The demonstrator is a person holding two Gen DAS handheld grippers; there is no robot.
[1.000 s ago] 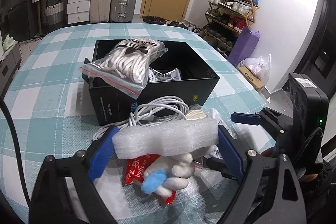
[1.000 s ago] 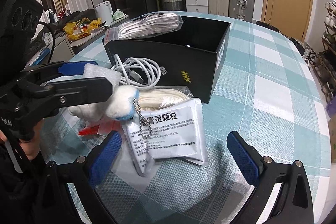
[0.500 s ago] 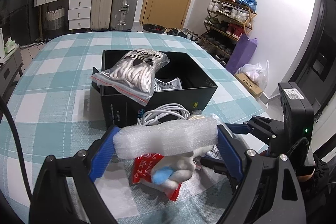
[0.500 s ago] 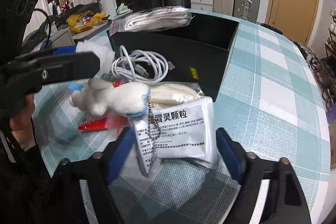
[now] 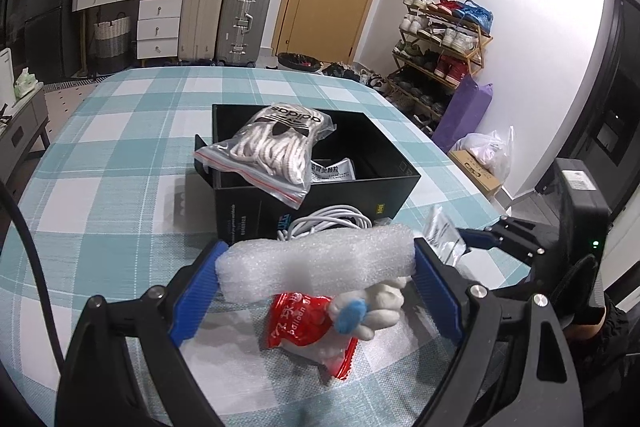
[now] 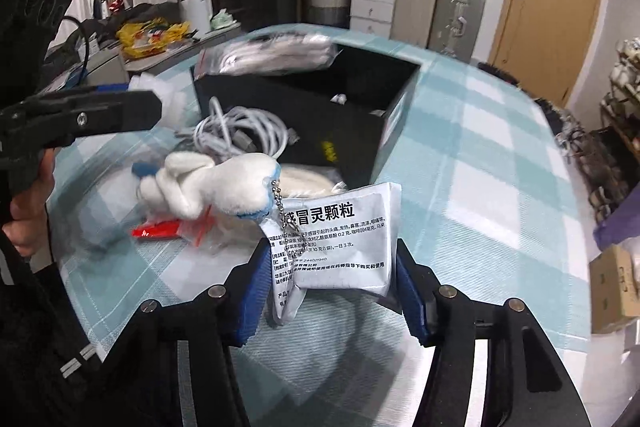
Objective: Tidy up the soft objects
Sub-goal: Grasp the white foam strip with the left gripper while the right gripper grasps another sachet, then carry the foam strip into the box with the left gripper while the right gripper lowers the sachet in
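My left gripper point(image 5: 316, 267) is shut on a white foam block point(image 5: 316, 263) and holds it above the table, in front of the black box point(image 5: 392, 187). A white plush toy point(image 5: 376, 307) with a blue ear lies on a red balloon packet point(image 5: 296, 323) beneath it. My right gripper point(image 6: 332, 287) is shut on a silver medicine sachet point(image 6: 340, 239) and lifts it; the plush toy's point(image 6: 208, 187) bead chain hangs against the sachet. A bag of white laces point(image 5: 276, 147) rests on the box's near corner.
A coil of white cable point(image 5: 332, 223) lies against the box front; it also shows in the right wrist view point(image 6: 240, 135). Another sachet point(image 5: 332, 171) lies inside the box. The checked tablecloth point(image 5: 120, 163) stretches to the left. The table edge drops off at the right.
My right gripper has closed on the medicine sachet and raised it. My left gripper has lifted the foam block up and off the plush toy.
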